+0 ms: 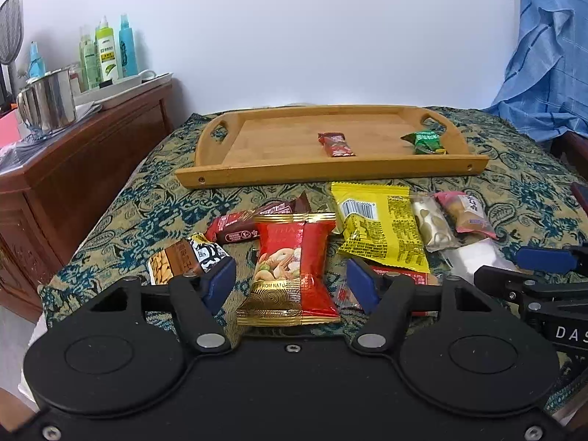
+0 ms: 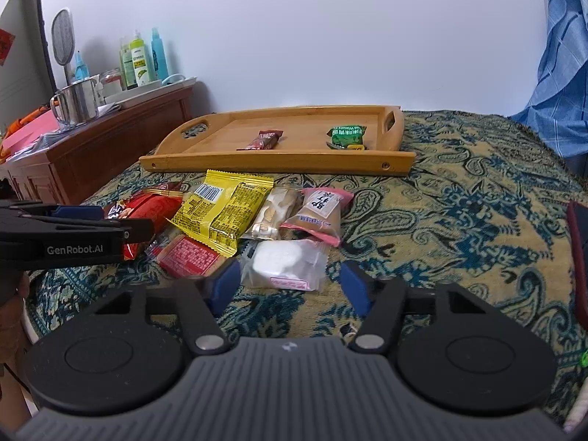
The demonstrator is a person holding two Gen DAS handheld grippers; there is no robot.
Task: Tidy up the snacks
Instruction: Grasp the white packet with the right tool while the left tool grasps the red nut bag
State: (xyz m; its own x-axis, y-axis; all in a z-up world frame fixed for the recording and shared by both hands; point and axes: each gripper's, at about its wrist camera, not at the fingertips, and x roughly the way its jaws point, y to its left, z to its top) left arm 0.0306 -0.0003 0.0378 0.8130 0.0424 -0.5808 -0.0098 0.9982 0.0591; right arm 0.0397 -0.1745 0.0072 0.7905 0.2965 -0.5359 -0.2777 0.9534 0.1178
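The red packet [image 2: 147, 217] is half hidden in the right wrist view behind the left gripper [image 1: 292, 286], and a clear-wrapped red biscuit [image 2: 189, 261] is partly tucked under the yellow packet [image 2: 224, 213]. At the far right edge a dark red object [image 2: 578, 257] is cut off; I can't tell what it is.

In the left wrist view the red-and-gold nut packet [image 1: 294, 268] sits right between the blue pads, gaps showing on both sides, so the jaws are apart and not pressing. Its long axis runs away from the camera, toward the wooden tray [image 1: 205, 180].

The right gripper [image 2: 290, 286] straddles the white snack in clear wrap [image 2: 284, 262]; the left pad looks about at the wrapper's edge, the right pad stands clear, so no clamp there. That snack lies broadside, long axis across the view.

Two snacks are in the tray: a red bar [image 1: 336, 144] and a green packet [image 1: 424, 141].
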